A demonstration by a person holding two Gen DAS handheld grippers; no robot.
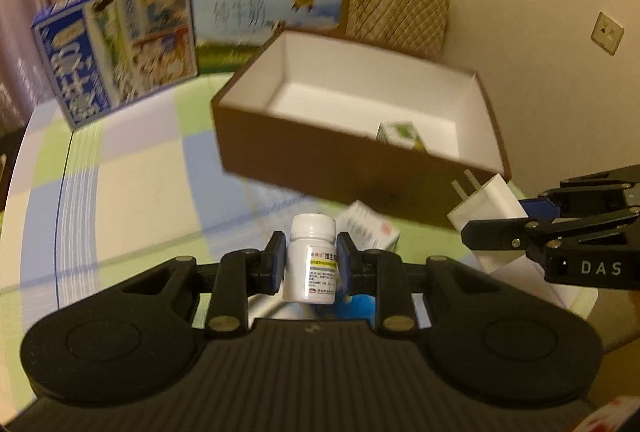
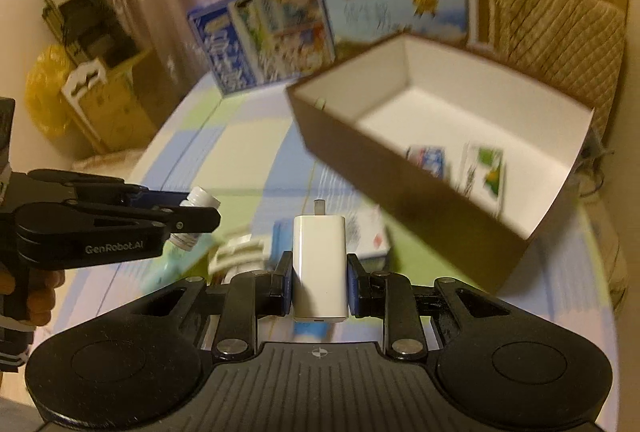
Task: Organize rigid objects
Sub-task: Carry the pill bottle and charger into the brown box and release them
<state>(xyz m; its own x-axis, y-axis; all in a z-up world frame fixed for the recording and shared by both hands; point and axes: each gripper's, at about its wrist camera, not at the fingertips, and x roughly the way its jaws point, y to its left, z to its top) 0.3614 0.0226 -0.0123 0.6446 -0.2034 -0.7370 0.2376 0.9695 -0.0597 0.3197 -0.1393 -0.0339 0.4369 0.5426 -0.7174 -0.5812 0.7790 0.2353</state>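
My left tongs (image 1: 311,264) are clamped on a small white pill bottle (image 1: 310,264), gripping its sides just below the cap. It stands upright between the blue pads: a smooth white screw cap on top, a white body, and a label with a yellow-green band, small dark print and a red strip near the bottom. I've got it up in the air above the desk (image 1: 132,191), which wears a cloth of pale blue, green and cream squares.

My right tongs (image 2: 319,272) are clamped on a white plug-in charger (image 2: 319,268). It's a plain glossy block with rounded corners, held upright, its metal prongs pointing away from me at the top. From the left camera I can see that same charger out to the right, prongs tilted up, close to the near wall of the box.

Ahead of both sits the open cardboard box (image 1: 320,151), brown outside, white inside. A small green-and-white packet (image 2: 484,175) lies in it against the near wall, and a blue-and-white one (image 2: 427,159) just beside it. A small white carton with a red mark (image 1: 370,228) lies on the desk in front of the box. Two big milk cartons, a dark blue one (image 1: 116,43) and a light blue one (image 1: 268,3), stand at the far edge.
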